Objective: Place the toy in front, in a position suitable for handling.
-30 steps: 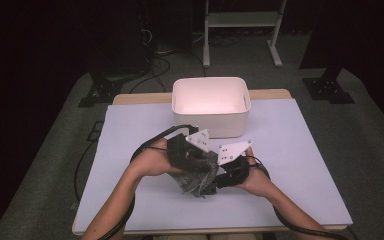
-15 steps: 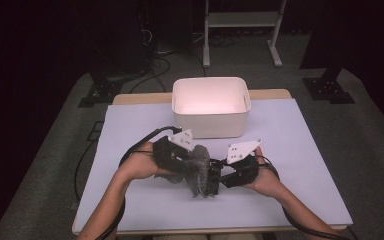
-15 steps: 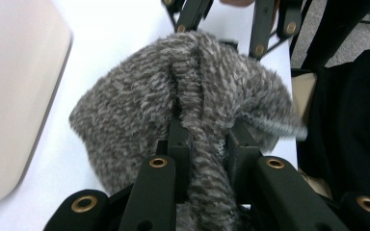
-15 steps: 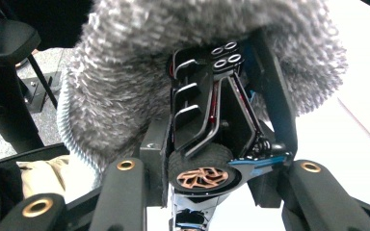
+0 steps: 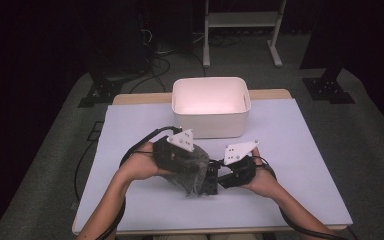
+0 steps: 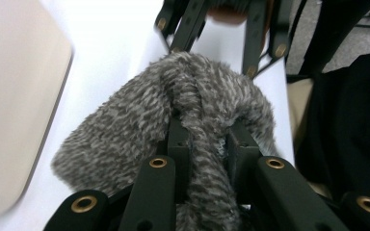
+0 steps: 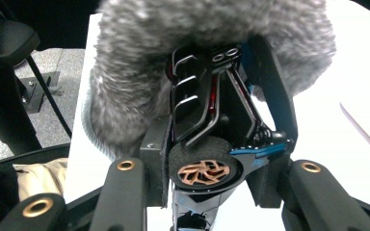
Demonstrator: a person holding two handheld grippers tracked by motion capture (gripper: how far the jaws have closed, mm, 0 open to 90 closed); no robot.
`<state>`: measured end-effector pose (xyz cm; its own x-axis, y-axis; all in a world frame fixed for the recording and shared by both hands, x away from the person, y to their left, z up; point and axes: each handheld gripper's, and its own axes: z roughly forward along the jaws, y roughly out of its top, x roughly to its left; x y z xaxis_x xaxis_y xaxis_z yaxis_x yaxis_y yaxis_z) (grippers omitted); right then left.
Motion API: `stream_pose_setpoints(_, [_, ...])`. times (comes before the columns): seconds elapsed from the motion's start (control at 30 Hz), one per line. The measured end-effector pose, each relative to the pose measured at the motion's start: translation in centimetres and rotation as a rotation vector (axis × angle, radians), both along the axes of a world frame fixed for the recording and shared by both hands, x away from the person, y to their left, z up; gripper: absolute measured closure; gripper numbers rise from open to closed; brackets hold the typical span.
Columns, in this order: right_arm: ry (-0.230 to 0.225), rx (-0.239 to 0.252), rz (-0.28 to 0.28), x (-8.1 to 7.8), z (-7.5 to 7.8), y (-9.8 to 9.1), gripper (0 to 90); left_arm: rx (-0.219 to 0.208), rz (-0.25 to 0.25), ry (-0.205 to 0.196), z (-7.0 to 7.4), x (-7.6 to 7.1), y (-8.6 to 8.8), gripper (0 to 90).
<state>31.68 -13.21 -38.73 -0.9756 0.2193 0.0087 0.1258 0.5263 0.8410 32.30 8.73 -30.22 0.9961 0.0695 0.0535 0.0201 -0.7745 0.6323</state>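
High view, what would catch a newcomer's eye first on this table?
The two hand-held grippers meeting at the near middle of the table: the left gripper is shut on a shaggy grey cloth, and the right gripper clamps a black toy car half draped by that cloth. Behind them stands a white bin.

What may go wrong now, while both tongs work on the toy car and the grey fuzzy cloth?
1. The left tongs pinch only a fold of the cloth; a pull might slip it free.
2. The right tongs clamp the toy car at its wheel end, so it may twist out.
3. The cloth hangs over the car and hides much of it, so fibres could catch on the wheel.
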Motion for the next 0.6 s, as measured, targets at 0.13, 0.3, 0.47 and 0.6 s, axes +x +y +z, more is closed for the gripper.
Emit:
stream_pose_setpoints(0.13, [-0.008,-0.003,0.000,-0.1,0.0,0.4,56.8,0.013,-0.026,-0.016,0.6,-0.1,-1.2,76.2])
stream_pose_setpoints(0.3, [-0.017,0.003,0.000,-0.1,-0.1,1.0,56.7,0.054,-0.064,-0.032,0.9,-0.3,-3.1,76.2])
stream_pose_setpoints(0.47, [-0.019,0.009,0.001,-0.2,-0.2,1.0,56.9,0.071,-0.072,-0.030,0.8,-0.1,-3.9,76.1])
stream_pose_setpoints(0.6, [0.006,0.026,-0.012,-0.1,-0.3,0.3,56.9,0.039,-0.061,-0.019,0.7,0.0,-3.3,76.1])
